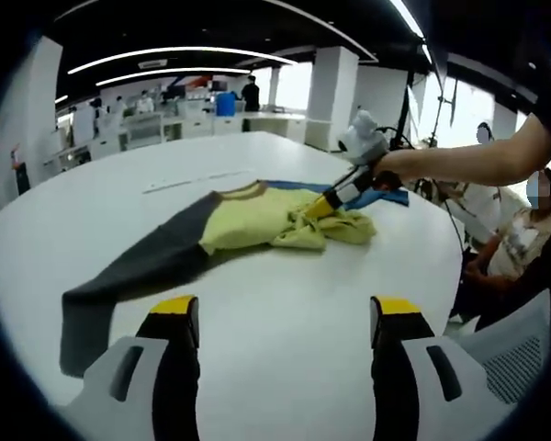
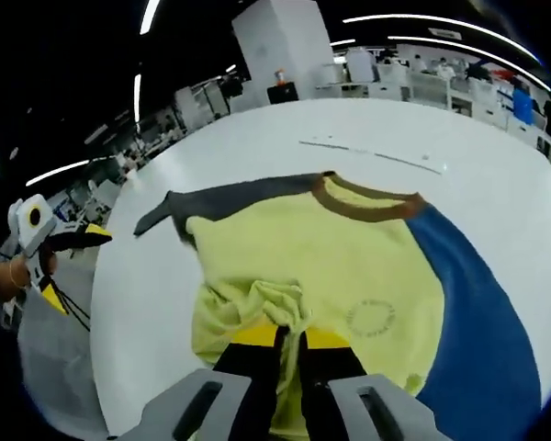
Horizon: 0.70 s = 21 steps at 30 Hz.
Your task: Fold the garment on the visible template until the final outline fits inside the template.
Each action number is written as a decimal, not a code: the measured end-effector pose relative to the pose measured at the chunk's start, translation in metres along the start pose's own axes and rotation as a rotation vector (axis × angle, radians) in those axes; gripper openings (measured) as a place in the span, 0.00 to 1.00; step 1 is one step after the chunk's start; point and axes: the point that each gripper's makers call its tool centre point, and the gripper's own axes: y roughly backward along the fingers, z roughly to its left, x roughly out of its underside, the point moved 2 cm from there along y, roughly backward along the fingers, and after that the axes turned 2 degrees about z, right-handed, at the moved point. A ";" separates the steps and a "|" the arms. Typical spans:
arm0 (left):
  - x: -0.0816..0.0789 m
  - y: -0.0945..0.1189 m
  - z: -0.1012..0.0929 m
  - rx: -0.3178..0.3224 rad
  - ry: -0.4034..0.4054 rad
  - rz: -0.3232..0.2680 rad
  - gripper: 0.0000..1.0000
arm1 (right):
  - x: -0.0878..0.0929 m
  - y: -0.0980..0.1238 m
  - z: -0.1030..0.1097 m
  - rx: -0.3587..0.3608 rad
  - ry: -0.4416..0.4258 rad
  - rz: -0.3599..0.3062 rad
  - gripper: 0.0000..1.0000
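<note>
A yellow long-sleeved garment with one grey and one blue sleeve [image 2: 331, 266] is spread on the round white table [image 1: 285, 340], its bunched hem clenched at 6 o'clock by the right gripper [image 2: 289, 342], while the left gripper [image 1: 285, 317] is held released above bare tabletop.

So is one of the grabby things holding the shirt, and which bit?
Yes. The right gripper is shut on the shirt, pinching a bunched fold of its yellow body near the hem. The left gripper is open, holding nothing.
</note>
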 end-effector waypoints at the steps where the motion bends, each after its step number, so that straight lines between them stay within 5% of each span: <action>1: 0.000 0.000 0.001 -0.001 0.004 -0.002 0.72 | 0.000 0.000 0.001 -0.001 0.002 -0.005 0.03; 5: 0.003 -0.002 0.002 -0.005 0.015 0.000 0.70 | 0.000 0.001 0.002 0.011 0.011 -0.019 0.04; 14: 0.001 -0.008 0.005 -0.015 0.033 -0.002 0.69 | -0.006 0.012 -0.003 0.050 -0.085 -0.080 0.25; 21: -0.005 -0.016 0.007 -0.013 0.036 -0.010 0.68 | -0.012 0.032 0.004 0.037 -0.076 -0.116 0.40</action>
